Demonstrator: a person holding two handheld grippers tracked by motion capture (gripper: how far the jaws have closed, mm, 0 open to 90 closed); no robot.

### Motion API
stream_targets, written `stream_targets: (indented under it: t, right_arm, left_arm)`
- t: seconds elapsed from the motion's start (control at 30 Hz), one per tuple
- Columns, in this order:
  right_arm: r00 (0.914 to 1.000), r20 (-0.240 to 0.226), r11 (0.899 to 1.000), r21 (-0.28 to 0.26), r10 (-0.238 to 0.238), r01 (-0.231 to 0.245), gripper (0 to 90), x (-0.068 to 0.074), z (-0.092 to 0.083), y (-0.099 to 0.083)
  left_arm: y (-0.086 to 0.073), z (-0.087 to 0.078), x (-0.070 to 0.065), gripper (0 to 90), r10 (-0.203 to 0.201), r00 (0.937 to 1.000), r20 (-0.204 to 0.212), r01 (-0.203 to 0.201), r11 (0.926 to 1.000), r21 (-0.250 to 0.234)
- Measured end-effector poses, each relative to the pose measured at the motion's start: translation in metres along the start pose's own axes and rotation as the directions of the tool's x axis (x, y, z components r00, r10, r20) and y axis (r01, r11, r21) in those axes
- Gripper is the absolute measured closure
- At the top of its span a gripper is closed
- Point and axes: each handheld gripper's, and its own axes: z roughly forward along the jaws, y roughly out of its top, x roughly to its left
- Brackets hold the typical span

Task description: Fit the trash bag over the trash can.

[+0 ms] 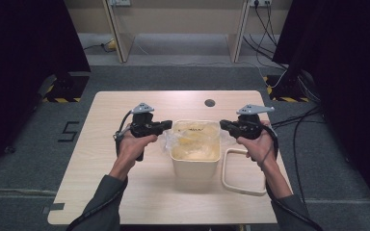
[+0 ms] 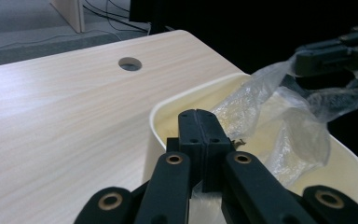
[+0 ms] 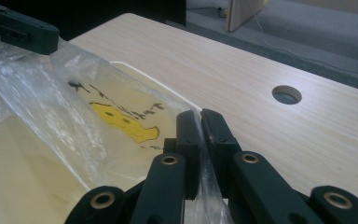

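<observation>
A cream plastic bin [image 1: 195, 168] stands in the middle of the table, lined with a clear plastic bag [image 1: 195, 139] that has a yellow print. My left gripper [image 1: 169, 126] sits at the bin's left rim, shut on the bag's edge. In the left gripper view its jaws [image 2: 198, 116] are pressed together over the rim [image 2: 186, 95], with the bag [image 2: 289, 135] just beyond. My right gripper [image 1: 222, 125] is at the right rim. In the right gripper view it [image 3: 200, 119] is shut on the bag [image 3: 60, 102], and film shows between the jaws. The bag is stretched between both grippers.
A cream rectangular ring frame [image 1: 225, 171] lies flat on the table right of the bin. A round cable hole [image 1: 210, 102] is in the tabletop behind the bin. Cables trail over the floor at the right. Dark curtains flank both sides.
</observation>
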Motion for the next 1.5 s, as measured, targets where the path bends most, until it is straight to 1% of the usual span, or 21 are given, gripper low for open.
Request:
stream_targets:
  t: [0.03,0.17,0.27,0.33,0.4,0.47,0.57,0.7,0.77,0.8,0.83,0.9,0.97,1.0,1.1,1.17,1.23,1.3,1.37,1.4,1.5]
  right_arm:
    - [1.0000,0.008,1.000,0.005,0.005,-0.005,86.8,-0.003,0.004,0.000]
    - [0.9992,0.031,0.999,0.032,0.027,-0.028,88.6,-0.014,0.021,0.000]
    - [0.9979,0.037,0.997,0.058,0.054,-0.056,88.9,-0.023,0.035,-0.003]
    - [0.9962,0.027,0.994,0.071,0.084,-0.085,89.1,-0.029,0.043,-0.007]
    - [0.9951,0.022,0.992,0.080,0.096,-0.098,89.3,-0.034,0.050,-0.012]
    - [0.9938,0.012,0.989,0.096,0.111,-0.111,89.3,-0.037,0.055,-0.018]
    - [0.9906,-0.014,0.986,0.103,0.136,-0.134,89.3,-0.039,0.060,-0.028]
    - [0.9902,-0.030,0.985,0.108,0.136,-0.132,88.3,-0.037,0.063,-0.040]
    - [0.9915,-0.029,0.986,0.111,0.127,-0.123,83.1,-0.035,0.063,-0.043]
    - [0.9922,-0.019,0.986,0.114,0.123,-0.120,74.5,-0.035,0.062,-0.043]
    - [0.9917,0.012,0.985,0.117,0.128,-0.128,63.9,-0.034,0.059,-0.042]
    - [0.9868,0.066,0.983,0.099,0.148,-0.154,50.4,-0.036,0.051,-0.039]
    - [0.9827,0.070,0.980,0.088,0.172,-0.178,40.9,-0.038,0.041,-0.035]
    - [0.9837,0.061,0.981,0.085,0.169,-0.174,39.5,-0.039,0.037,-0.033]
    - [0.9876,0.036,0.988,0.027,0.153,-0.154,38.2,-0.038,0.022,-0.027]
    - [0.9881,0.005,0.987,0.035,0.154,-0.154,36.1,-0.037,0.016,-0.024]
    - [0.9868,-0.002,0.987,0.025,0.162,-0.162,36.0,-0.037,0.013,-0.021]
    - [0.9822,-0.022,0.982,-0.003,0.187,-0.187,35.6,-0.037,0.011,-0.020]
    - [0.9721,-0.057,0.972,-0.043,0.227,-0.230,35.0,-0.038,0.009,-0.017]
    - [0.9685,-0.066,0.968,-0.053,0.240,-0.244,35.0,-0.039,0.010,-0.015]
    - [0.9636,-0.070,0.962,-0.078,0.258,-0.263,34.9,-0.039,0.013,-0.007]
  left_arm:
    - [0.001,0.005,0.002,89.6,0.011,0.9998,-0.017,-0.010,0.9999,0.005]
    - [0.004,0.026,0.012,89.5,0.016,0.9982,-0.058,-0.015,0.9994,0.033]
    - [0.002,0.039,0.021,89.5,0.012,0.9979,-0.064,-0.009,0.9989,0.045]
    - [-0.001,0.047,0.026,89.5,-0.002,0.9982,-0.059,0.005,0.9984,0.056]
    - [-0.005,0.052,0.029,89.5,0.003,0.9983,-0.059,0.002,0.9972,0.075]
    - [-0.011,0.055,0.032,89.5,-0.014,0.9989,-0.045,0.017,0.9969,0.077]
    - [-0.018,0.056,0.033,89.5,-0.012,0.9994,-0.034,0.015,0.9964,0.084]
    - [-0.026,0.056,0.037,88.9,-0.024,0.9994,-0.026,0.026,0.9963,0.082]
    - [-0.028,0.052,0.037,84.5,-0.027,0.9993,-0.026,0.028,0.9974,0.067]
    - [-0.027,0.048,0.037,76.5,-0.034,0.9990,-0.029,0.035,0.9980,0.053]
    - [-0.026,0.044,0.037,68.4,-0.037,0.9987,-0.036,0.038,0.9984,0.042]
    - [-0.023,0.033,0.037,63.0,-0.036,0.9988,-0.033,0.037,0.9992,0.015]
    - [-0.018,0.022,0.035,54.6,-0.039,0.9983,-0.043,0.038,0.9991,-0.016]
    - [-0.017,0.017,0.034,50.2,-0.035,0.9984,-0.044,0.034,0.9992,-0.021]
    - [-0.014,0.005,0.033,44.1,-0.022,0.9976,-0.066,0.021,0.9994,-0.028]
    - [-0.014,0.003,0.035,43.7,-0.028,0.9974,-0.066,0.026,0.9994,-0.024]
    - [-0.016,0.003,0.037,43.6,-0.037,0.9967,-0.072,0.036,0.9991,-0.022]
    - [-0.018,0.003,0.039,42.9,-0.042,0.9966,-0.071,0.041,0.9989,-0.024]
    - [-0.020,0.003,0.039,43.4,-0.038,0.9973,-0.063,0.036,0.9991,-0.021]
    - [-0.021,0.003,0.039,43.4,-0.033,0.9973,-0.066,0.032,0.9993,-0.017]
    - [-0.023,0.005,0.038,43.4,-0.026,0.9976,-0.063,0.026,0.9996,-0.008]
